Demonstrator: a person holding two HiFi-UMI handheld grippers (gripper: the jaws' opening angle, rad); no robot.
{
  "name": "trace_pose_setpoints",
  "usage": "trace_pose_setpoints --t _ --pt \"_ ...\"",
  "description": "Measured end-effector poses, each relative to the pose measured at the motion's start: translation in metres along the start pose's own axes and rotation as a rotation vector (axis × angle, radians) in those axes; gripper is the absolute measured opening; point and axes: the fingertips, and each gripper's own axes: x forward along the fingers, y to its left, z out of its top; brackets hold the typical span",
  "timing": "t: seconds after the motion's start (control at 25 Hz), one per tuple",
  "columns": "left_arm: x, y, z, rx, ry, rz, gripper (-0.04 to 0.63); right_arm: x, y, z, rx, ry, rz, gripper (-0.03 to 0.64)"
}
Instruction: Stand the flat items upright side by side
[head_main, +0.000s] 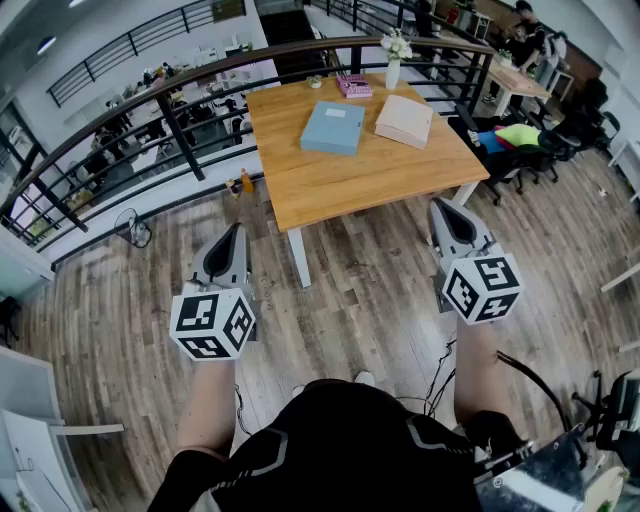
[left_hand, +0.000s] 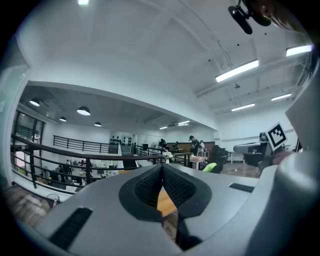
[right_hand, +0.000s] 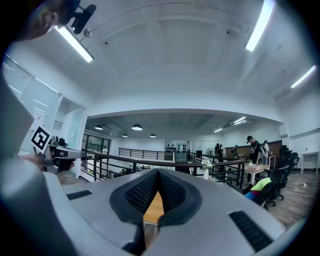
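Note:
A blue flat box file (head_main: 334, 127) and a beige flat book (head_main: 404, 120) lie side by side on the far half of a wooden table (head_main: 340, 180). My left gripper (head_main: 235, 229) is held level over the floor, short of the table's near left corner. It is shut with nothing in it (left_hand: 162, 167). Level and shut too, my right gripper (head_main: 443, 204) hangs empty by the table's near right corner (right_hand: 157, 172). Both are well short of the two flat items.
A white vase with flowers (head_main: 394, 60) and a pink box (head_main: 354, 86) stand at the table's far edge by a black railing (head_main: 150, 95). Office chairs (head_main: 525, 150) stand to the right. Wooden floor lies around the table. People are at a desk far back right.

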Motion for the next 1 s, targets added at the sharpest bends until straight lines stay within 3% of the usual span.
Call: trace_pose_setpoints --t 0.16,0.4,0.72,0.88,1.0 --pt "0.004 -0.013 -0.004 0.036 0.022 -0.004 0.029 -0.007 -0.007 0.008 -0.008 -0.014 -0.005 0.008" --pt "0.005 -0.011 -0.001 0.082 0.012 0.063 0.029 -0.010 -0.007 0.009 -0.001 -0.017 0.004 0.008" --pt "0.003 -0.016 0.008 0.036 -0.038 0.055 0.029 -0.014 -0.019 0.015 0.008 -0.059 -0.021 0.009" --pt "0.004 -0.018 0.008 0.081 -0.062 0.094 0.029 -0.016 -0.022 0.010 0.013 -0.055 -0.015 0.009" --pt "0.004 -0.026 0.009 0.105 -0.065 0.081 0.032 -0.016 -0.022 0.009 0.013 -0.050 -0.007 0.009"
